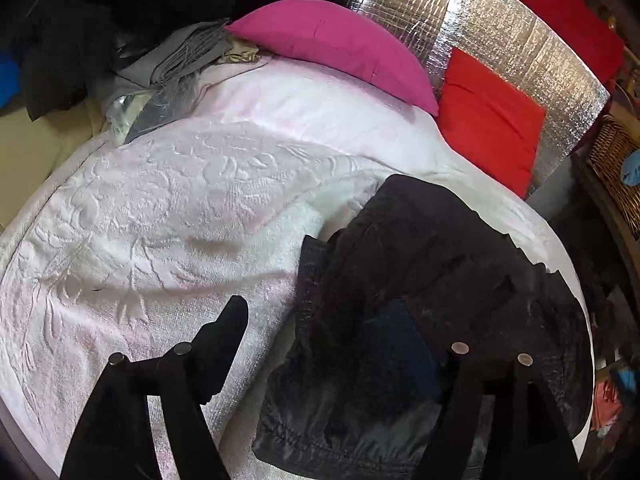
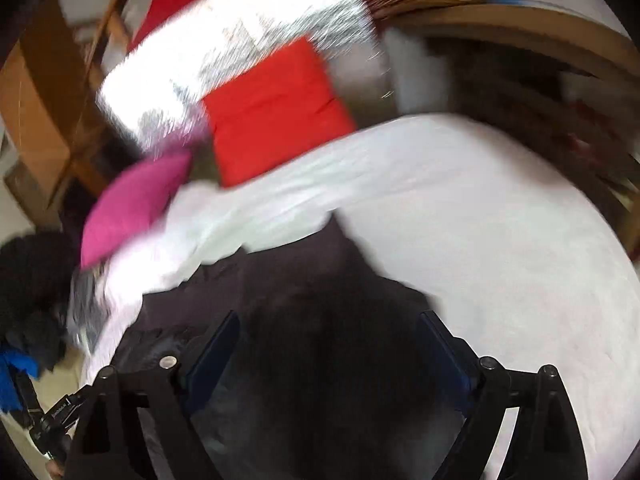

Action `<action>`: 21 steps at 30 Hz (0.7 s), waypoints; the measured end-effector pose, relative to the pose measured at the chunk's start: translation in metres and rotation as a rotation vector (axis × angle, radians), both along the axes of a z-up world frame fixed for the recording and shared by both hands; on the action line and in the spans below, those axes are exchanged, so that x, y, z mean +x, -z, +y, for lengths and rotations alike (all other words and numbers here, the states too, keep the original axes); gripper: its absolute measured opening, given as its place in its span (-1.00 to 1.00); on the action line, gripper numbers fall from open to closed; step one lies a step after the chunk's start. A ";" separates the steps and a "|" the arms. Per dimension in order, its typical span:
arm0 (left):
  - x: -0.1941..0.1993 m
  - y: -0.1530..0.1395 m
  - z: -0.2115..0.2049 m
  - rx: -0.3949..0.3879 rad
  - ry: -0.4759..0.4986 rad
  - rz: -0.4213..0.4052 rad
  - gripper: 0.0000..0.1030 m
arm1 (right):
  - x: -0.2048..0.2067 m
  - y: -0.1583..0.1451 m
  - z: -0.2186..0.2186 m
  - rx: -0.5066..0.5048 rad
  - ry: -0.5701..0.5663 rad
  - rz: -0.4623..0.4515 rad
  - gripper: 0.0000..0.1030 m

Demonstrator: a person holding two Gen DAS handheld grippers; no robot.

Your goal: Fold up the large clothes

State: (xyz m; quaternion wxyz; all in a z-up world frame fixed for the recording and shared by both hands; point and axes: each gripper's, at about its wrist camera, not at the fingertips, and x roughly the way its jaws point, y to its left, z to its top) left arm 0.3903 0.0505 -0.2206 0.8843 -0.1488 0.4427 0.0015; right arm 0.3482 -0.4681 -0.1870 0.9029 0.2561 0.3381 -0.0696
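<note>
- Left tongs [image 1: 336, 344]: wide apart, nothing gripped; poised over near edge of dark garment [image 1: 420, 280].
- Right tongs [image 2: 328, 344]: wide apart, nothing pinched, above same garment; view blurred.
- Dark garment: lying crumpled on white bedspread [image 1: 160, 216], toward right side of bed.
- Beyond: pink pillow [image 1: 340, 44], red cushion [image 1: 488, 120], grey folded cloth [image 1: 176, 60], against silver foil panel [image 1: 516, 32].

No readable text, label, brand, number or sign anywhere in either view. Only a small white print on a black clamp [image 2: 60, 410] at the lower left edge of the right wrist view, too small and blurred to make out.
</note>
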 end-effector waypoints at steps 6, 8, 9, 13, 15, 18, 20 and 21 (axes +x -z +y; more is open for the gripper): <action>0.002 0.020 -0.006 0.000 0.001 0.071 0.47 | -0.031 0.063 -0.035 0.139 0.050 0.114 0.64; 0.004 0.025 -0.009 0.012 -0.002 0.085 0.47 | -0.025 0.071 -0.033 0.142 0.022 0.132 0.33; 0.005 0.028 -0.011 0.036 -0.001 0.095 0.47 | -0.023 0.071 -0.028 0.102 0.004 0.140 0.00; 0.009 0.040 -0.021 0.108 0.000 0.122 0.47 | -0.019 0.070 -0.005 -0.050 -0.018 0.188 -0.51; 0.008 0.038 -0.024 0.131 0.000 0.116 0.47 | -0.027 0.056 0.000 -0.098 0.001 0.159 -0.56; 0.009 0.038 -0.025 0.150 0.002 0.124 0.51 | -0.029 0.065 -0.004 -0.086 -0.002 0.186 -0.56; 0.005 0.036 -0.019 0.113 -0.016 0.137 0.51 | -0.031 0.081 -0.007 -0.040 -0.017 0.234 -0.53; 0.003 0.033 -0.016 0.099 -0.025 0.139 0.51 | -0.035 0.077 -0.009 -0.022 -0.007 0.221 -0.53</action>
